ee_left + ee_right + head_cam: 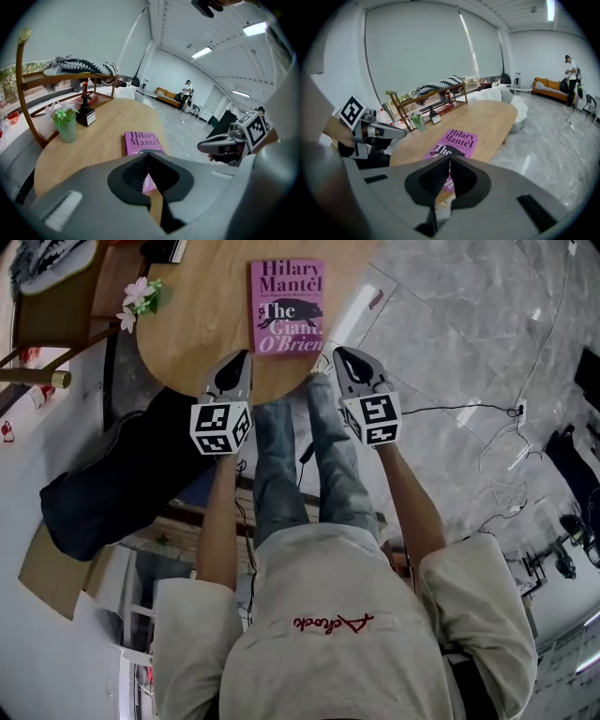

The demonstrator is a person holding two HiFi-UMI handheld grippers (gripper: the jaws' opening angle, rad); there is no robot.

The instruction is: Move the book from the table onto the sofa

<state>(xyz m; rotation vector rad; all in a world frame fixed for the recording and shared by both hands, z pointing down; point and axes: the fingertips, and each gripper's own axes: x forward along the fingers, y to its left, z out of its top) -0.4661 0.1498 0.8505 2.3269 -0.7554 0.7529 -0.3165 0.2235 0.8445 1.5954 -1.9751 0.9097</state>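
On the near end of the oval wooden table (202, 324), close to the edge by the person's legs, lies the book (288, 307), flat and cover up. Its purple cover reads "Hilary Mantel" in red at the top, with "The Giant, O'Brien" in white and dark lettering below, around a dark animal figure. The left gripper (239, 362) is held just short of the book's near left corner and the right gripper (345, 357) just short of its near right corner, both slanting down toward the tabletop and neither touching the book. Each gripper view shows the 2 dark ribbed pads pressed together with nothing between them, so both grippers are closed and empty, and the book shows beyond the joined tips. Each gripper carries a cube with black-and-white square markers, seen from the head view above the person's forearms. Farther along the table stands a green cup (68, 126) holding white flowers, and beside it a small black stand (86, 116) with a white card whose print is too small to read. The person's pale shirt (328, 652) bears a red script word that may read "Ahock", though it is upside down and hard to make out. Across the room in the right gripper view sits an orange sofa (548, 89).
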